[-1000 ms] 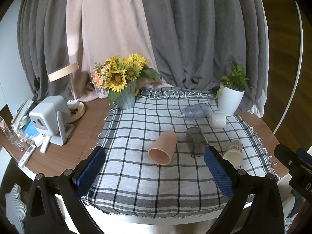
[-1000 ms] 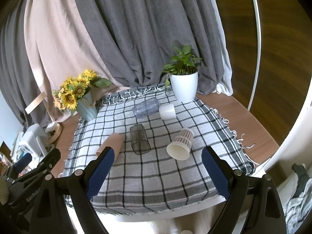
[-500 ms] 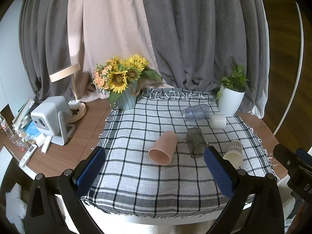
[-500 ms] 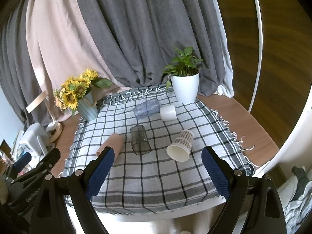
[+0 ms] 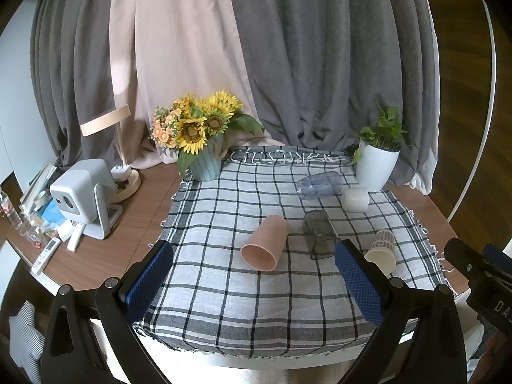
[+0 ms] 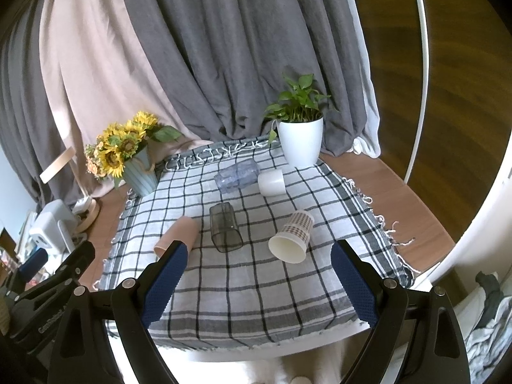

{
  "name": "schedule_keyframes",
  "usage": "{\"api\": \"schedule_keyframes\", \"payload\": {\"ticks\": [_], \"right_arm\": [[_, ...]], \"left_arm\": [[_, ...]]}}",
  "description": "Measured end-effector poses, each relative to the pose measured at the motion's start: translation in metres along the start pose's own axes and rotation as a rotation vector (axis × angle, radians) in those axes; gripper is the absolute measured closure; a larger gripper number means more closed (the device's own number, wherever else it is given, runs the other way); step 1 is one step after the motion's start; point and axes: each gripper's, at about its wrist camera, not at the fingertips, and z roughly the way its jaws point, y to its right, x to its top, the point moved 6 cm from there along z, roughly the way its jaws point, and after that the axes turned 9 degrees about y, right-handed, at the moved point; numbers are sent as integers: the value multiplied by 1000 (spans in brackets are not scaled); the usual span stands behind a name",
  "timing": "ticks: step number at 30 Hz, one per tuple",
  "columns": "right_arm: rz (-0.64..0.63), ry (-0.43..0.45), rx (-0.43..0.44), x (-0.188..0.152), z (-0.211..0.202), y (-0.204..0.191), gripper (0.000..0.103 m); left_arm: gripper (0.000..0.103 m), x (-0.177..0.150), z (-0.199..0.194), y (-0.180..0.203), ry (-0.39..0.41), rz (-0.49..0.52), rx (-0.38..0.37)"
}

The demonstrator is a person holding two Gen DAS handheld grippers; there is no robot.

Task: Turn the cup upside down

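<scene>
Several cups lie on their sides on a checked cloth (image 5: 224, 288): a pink cup (image 5: 265, 246) (image 6: 177, 235), a smoky grey tumbler (image 5: 318, 233) (image 6: 225, 226), a patterned paper cup (image 5: 382, 249) (image 6: 292, 236), a clear tumbler (image 5: 318, 185) (image 6: 236, 176) and a small white cup (image 5: 355, 199) (image 6: 271, 183). My left gripper (image 5: 252, 284) is open and empty, above the cloth's near edge. My right gripper (image 6: 256, 284) is open and empty, also at the near edge, with the paper cup just ahead on its right.
A sunflower vase (image 5: 204, 163) stands at the cloth's back left and a white potted plant (image 5: 377, 166) at the back right. A white projector (image 5: 83, 198), a lamp and small clutter sit on the wooden table to the left. Curtains hang behind.
Both views have tilted up slightly, so the table sits a little lower in frame. The cups have not moved and both grippers stay open.
</scene>
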Motion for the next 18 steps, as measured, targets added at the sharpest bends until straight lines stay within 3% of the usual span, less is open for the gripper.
{"api": "schedule_keyframes", "payload": {"ticks": [18], "right_arm": [[-41,6,32,-1,6,1,9]], "left_arm": [[0,1,-3,0,-1,3,26]]}}
